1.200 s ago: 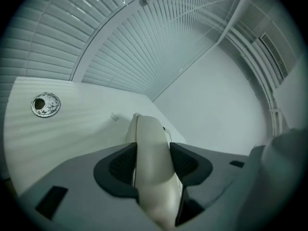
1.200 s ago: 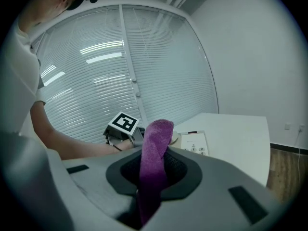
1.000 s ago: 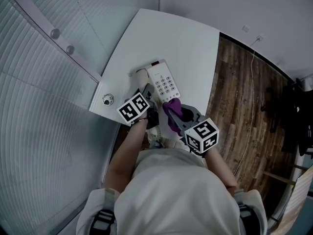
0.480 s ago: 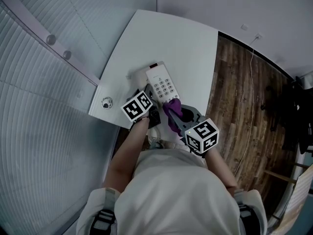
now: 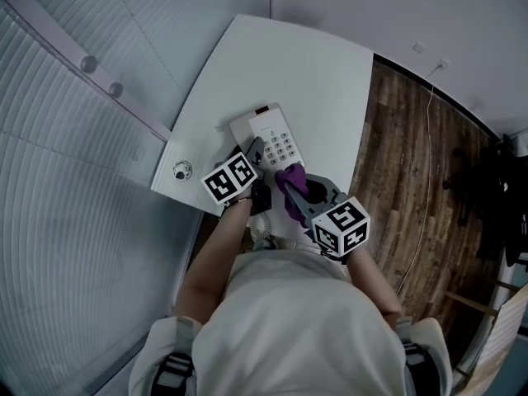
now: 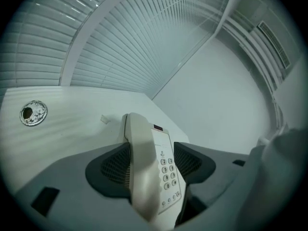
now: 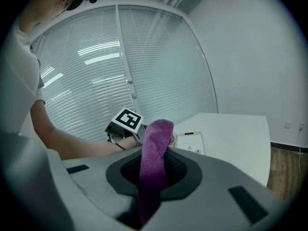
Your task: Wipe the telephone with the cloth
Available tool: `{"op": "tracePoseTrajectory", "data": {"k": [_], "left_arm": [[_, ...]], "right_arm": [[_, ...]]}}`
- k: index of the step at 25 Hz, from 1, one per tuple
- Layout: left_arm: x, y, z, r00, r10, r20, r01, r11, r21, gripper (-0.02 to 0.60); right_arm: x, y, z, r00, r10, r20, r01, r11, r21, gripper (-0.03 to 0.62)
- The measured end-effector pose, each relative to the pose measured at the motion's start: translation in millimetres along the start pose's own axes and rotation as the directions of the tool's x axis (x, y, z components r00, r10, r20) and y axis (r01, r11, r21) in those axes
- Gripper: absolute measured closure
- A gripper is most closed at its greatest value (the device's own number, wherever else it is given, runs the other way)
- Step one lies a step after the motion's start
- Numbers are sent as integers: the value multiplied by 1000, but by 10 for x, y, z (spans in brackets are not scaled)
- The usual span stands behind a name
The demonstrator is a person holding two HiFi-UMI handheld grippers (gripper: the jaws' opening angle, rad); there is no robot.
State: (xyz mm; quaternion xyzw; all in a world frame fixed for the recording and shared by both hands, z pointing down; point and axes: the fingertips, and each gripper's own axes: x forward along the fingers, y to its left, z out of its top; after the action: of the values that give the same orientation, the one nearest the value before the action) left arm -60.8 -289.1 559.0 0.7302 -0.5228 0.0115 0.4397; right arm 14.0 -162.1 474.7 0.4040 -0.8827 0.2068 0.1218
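On the white counter (image 5: 318, 73), I found the white push-button telephone (image 6: 153, 170) lying between the spread jaws of the left gripper (image 6: 151, 150), which had just been opening. My right gripper (image 7: 154, 170) pinched the purple cloth (image 7: 155, 143), near the telephone.

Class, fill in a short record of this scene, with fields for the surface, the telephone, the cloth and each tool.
Surface: white table, with a round cable port near one corner
Telephone: white telephone lying on the table, keypad up, handset in place
Left tool: left tool has just been opening its jaws; the telephone sits between them and the pads appear off it
Right tool: right tool is shut on the cloth
Cloth: purple cloth, bunched and standing up from the jaws; contact with the telephone cannot be told
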Motion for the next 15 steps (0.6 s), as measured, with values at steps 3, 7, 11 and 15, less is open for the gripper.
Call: {"op": "tracePoseTrajectory", "data": {"k": [3,7,11,15], "left_arm": [[-38,3,23,1000,3,10,-3,1000,-11,310],[-117,-16,40,1000,13,26,-13,1000,1,310],[-208,-39,36,999,20,45,-20,1000,7,310],[-355,-67,7,997,24,69,-26,999,24,310]], "right_arm": [[-3,11,14,1000,13,-1,-13,1000,-6,534],[-25,20,19,1000,29,-5,-30,999,-12,534],[-56,40,11,999,44,-6,-44,999,-20,534],[-124,60,-3,999,51,-2,-51,998,-25,534]]}}
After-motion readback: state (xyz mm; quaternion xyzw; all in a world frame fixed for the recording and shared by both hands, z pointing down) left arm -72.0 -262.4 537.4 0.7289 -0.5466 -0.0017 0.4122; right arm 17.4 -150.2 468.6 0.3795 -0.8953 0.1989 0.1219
